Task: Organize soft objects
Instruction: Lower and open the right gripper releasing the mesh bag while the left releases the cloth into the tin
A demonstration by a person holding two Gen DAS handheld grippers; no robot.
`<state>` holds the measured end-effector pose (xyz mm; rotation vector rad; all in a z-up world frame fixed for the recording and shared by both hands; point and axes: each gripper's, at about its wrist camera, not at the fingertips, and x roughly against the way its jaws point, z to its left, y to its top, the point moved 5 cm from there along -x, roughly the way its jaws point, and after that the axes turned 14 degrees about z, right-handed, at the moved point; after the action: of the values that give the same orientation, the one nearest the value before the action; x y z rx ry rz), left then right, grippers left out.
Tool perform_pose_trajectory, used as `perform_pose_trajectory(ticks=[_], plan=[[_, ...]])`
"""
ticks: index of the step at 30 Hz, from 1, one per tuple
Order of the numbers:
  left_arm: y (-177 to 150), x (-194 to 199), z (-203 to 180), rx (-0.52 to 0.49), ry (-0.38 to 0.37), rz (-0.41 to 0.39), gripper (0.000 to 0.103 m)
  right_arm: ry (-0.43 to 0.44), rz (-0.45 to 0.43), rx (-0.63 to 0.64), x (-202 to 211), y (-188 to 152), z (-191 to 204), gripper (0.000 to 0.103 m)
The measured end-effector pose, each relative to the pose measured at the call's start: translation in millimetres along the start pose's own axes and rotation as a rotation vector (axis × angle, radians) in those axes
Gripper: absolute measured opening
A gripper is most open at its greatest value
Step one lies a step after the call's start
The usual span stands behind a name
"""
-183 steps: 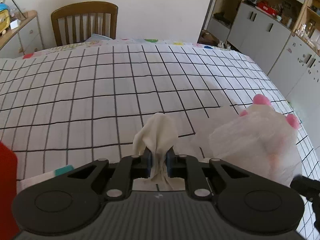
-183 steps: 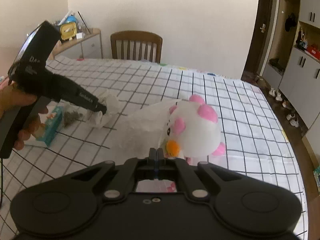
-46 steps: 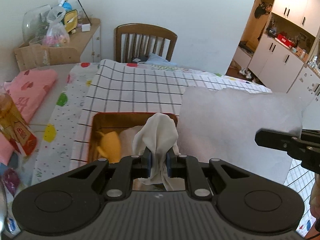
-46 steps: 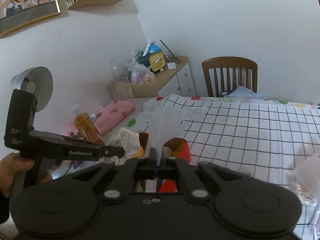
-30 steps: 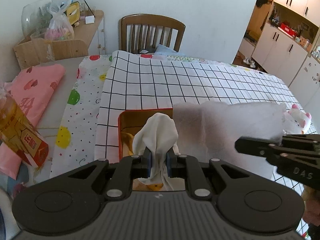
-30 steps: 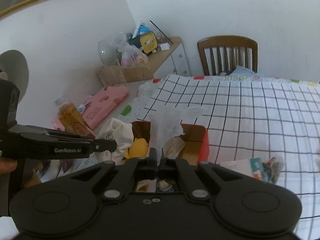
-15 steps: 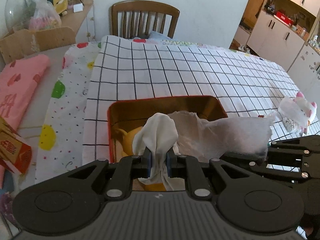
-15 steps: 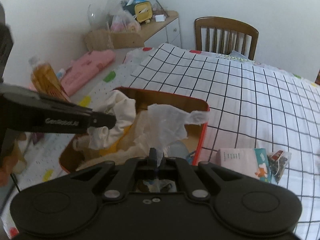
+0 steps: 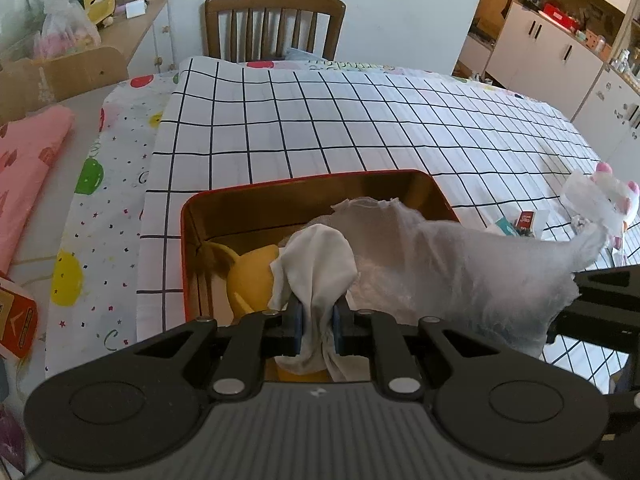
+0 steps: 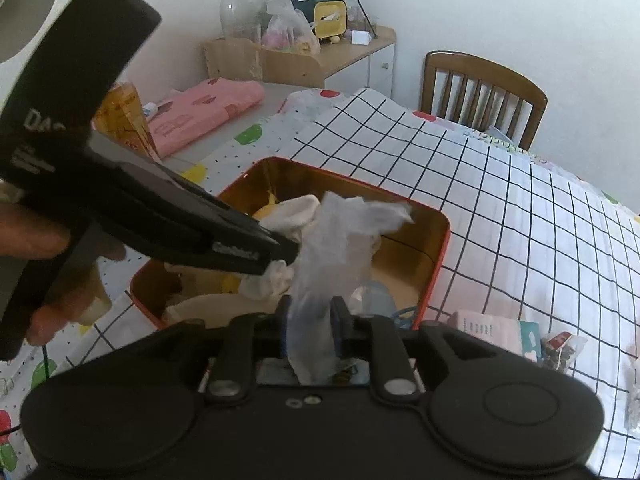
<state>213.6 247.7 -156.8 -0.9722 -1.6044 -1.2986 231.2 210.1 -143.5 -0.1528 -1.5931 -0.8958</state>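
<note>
Left gripper (image 9: 316,326) clamped on white cloth (image 9: 320,264) over red tin (image 9: 188,216), right gripper (image 10: 310,326) opening around plastic bag (image 10: 340,240).

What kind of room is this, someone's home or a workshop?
It looks like a lived-in home, probably a dining area. A wooden chair stands at a table under a checked cloth, white cupboards line one wall, and a cluttered sideboard holds household odds and ends.
</note>
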Motion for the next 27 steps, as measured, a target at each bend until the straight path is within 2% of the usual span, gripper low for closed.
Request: perform_pose_trajectory(ticks=[2,8,11,14,16,17,18,22,27], plan=[[0,1,0,0.000,-0.001,-0.002,0.014,-0.001,-0.010,-0.001,3,0,-1,0.041],[-1,5,0,0.000,0.012,-0.016,0.018,-0.015,-0.053,-0.008,19,-1,-7,0.063],[-3,8,1,0.001,0.015,-0.020,0.021,-0.027,-0.071,-0.013,27,-2,-12,0.066],[-4,10,0,-0.002,0.013,-0.021,0.030,-0.042,-0.082,-0.020,33,-3,-17,0.073],[-6,12,0,-0.001,0.010,-0.027,0.042,-0.048,-0.083,-0.025,36,-6,-19,0.075],[-6,13,0,0.001,0.008,-0.033,0.057,-0.050,-0.084,-0.030,37,-7,-21,0.077],[-7,16,0,0.003,0.010,-0.045,0.066,-0.054,-0.085,-0.033,39,-7,-22,0.079],[-11,24,1,0.010,0.009,-0.064,0.068,-0.071,-0.106,-0.046,48,-13,-26,0.086],[-18,36,3,0.024,0.008,-0.085,0.068,-0.085,-0.118,-0.065,58,-21,-34,0.089]])
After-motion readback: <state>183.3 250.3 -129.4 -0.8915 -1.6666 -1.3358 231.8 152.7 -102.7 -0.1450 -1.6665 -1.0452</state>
